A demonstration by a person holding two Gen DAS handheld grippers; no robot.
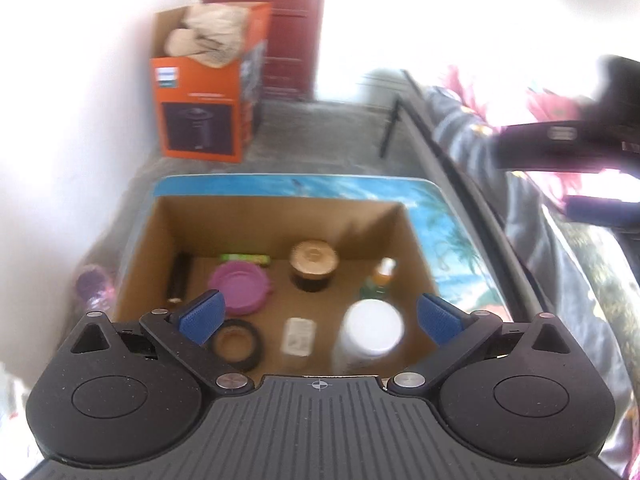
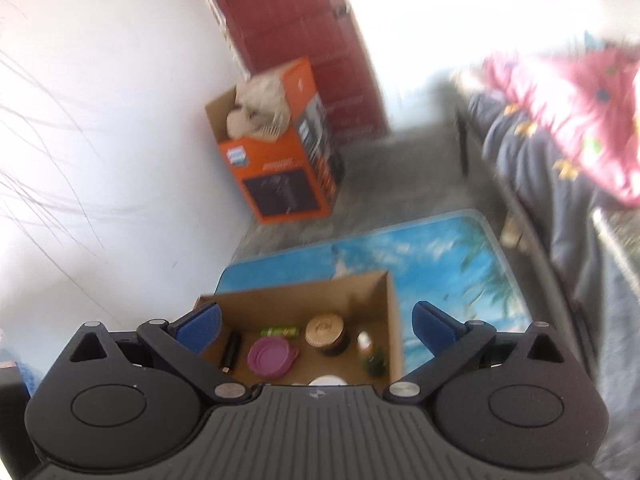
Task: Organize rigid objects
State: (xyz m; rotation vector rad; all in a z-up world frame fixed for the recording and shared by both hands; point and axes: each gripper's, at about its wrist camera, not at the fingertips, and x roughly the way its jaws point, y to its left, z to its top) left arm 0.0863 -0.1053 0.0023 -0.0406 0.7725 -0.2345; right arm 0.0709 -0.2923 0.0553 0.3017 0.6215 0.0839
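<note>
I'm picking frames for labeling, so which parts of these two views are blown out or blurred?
Left wrist view: the upper right is blown out to white, the white-lidded jar in the cardboard box is smeared, and the open left gripper is sharp. Right wrist view: the top right is washed out, the pink floral cloth is streaked, and the open right gripper stays crisp.

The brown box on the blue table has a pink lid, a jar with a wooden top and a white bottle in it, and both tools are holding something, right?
Not quite. The left tool and right tool are open and hold nothing, as each wrist view shows. The rest is right: the brown box on the blue table holds the pink lid, the jar and the white bottle.
</note>
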